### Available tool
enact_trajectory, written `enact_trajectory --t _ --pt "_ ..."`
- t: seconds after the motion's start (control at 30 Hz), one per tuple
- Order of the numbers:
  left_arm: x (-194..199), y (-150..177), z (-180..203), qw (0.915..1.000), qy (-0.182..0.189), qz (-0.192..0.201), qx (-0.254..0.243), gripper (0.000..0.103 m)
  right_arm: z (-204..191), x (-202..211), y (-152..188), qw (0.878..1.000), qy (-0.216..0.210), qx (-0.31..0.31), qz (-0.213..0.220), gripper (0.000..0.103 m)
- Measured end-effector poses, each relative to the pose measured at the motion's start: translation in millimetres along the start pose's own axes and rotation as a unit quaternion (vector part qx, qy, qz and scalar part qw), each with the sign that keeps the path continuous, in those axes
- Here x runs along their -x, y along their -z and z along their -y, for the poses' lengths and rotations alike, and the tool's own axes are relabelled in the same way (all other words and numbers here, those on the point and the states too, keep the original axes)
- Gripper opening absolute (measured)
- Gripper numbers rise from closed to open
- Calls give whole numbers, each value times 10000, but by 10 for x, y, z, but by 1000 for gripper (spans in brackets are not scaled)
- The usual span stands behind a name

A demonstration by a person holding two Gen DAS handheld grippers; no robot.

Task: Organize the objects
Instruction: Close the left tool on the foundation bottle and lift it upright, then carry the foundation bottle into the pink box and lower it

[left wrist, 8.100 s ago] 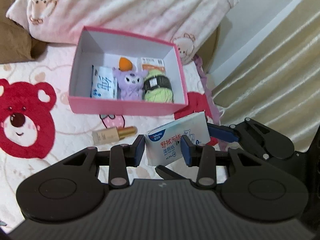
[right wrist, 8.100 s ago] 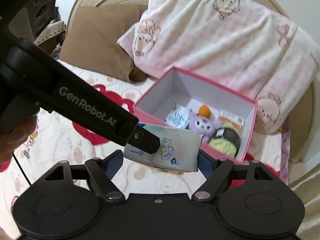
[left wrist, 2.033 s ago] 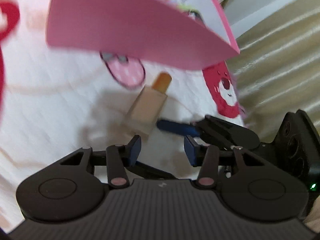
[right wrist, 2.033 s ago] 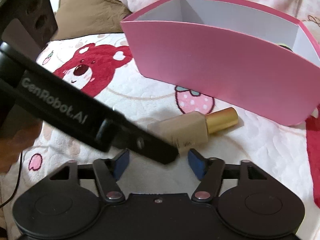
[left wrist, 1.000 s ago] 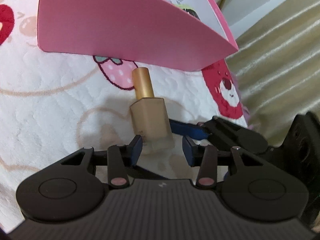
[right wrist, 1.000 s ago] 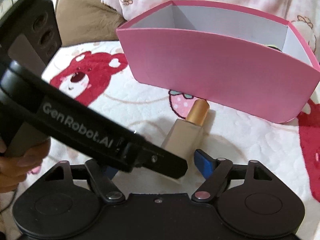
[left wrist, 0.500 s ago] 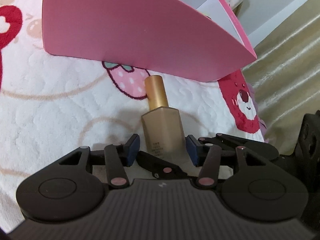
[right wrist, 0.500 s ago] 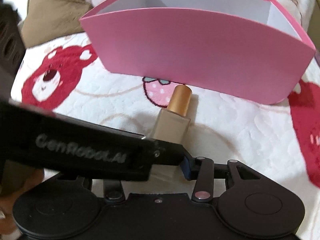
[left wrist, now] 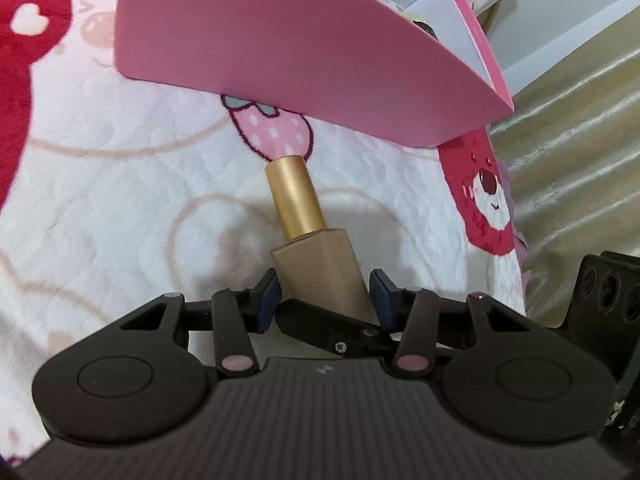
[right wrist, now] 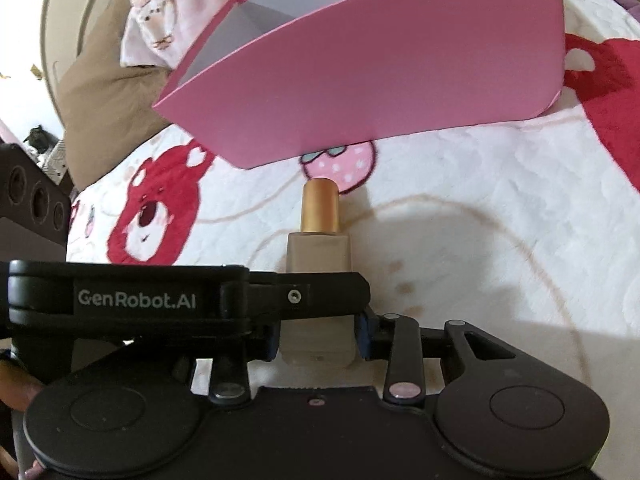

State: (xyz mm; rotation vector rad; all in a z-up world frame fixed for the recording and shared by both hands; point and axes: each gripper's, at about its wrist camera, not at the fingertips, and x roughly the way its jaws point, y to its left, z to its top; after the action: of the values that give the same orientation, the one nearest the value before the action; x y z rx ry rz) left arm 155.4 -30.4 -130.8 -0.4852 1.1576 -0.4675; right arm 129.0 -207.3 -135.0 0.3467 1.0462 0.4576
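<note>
A beige bottle (left wrist: 320, 268) with a gold cap lies on the blanket, its cap pointing at the pink box (left wrist: 280, 40). In the right wrist view the bottle (right wrist: 318, 252) sits between the blue pads of my right gripper (right wrist: 318, 336), whose jaws are closing and press on both its sides. My left gripper (left wrist: 322, 294) also straddles the bottle's body. Its jaws are closing, with a thin gap at the right pad. A left finger (right wrist: 300, 296) crosses over the bottle, and a right finger (left wrist: 332, 328) crosses under the left jaws. The box (right wrist: 380, 72) stands just beyond the cap.
The white blanket (left wrist: 120, 200) carries red bear and strawberry prints. A brown pillow (right wrist: 108, 100) and a pink patterned pillow (right wrist: 148, 20) lie behind the box. A beige curtain (left wrist: 580, 140) hangs at the right. A hand (right wrist: 16, 384) shows at the lower left.
The right jaws narrowed from wide apart onto the bottle's body, and the right view rolled. The left gripper stayed over the bottle, its pads loosening slightly and narrowing again.
</note>
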Motion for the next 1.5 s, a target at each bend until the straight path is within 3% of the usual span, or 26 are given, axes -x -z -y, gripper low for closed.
enact_trajectory --t 0.13,0.47,0.67,0.87,1.2,1.37,1.5 --pt "163 15 82 9998 -147 -110 -22 46 -110 104 31 9999 -124 -47 -33 40" --pt "788 -86 456 9988 -282 233 -315 46 -503 566 -170 9989 -300 273 219 40" --pt "1120 -313 708 9970 -342 549 -430 46 -686 845 -520 9973 -388 545 313 40" --pt "1249 -750 915 9963 -394 641 -413 45 -756 945 -980 9944 -364 921 361 40" --pt "987 -1732 984 9959 -658 619 -56 45 -536 652 -1912 9930 -396 1083 267 40" --pt "607 -2093 844 9948 -863 532 56 45 -258 264 -2244 9950 -489 859 125 40" --pt "281 -2253 639 9943 -906 474 312 45 -130 -85 -2422 9948 -303 956 -161 40"
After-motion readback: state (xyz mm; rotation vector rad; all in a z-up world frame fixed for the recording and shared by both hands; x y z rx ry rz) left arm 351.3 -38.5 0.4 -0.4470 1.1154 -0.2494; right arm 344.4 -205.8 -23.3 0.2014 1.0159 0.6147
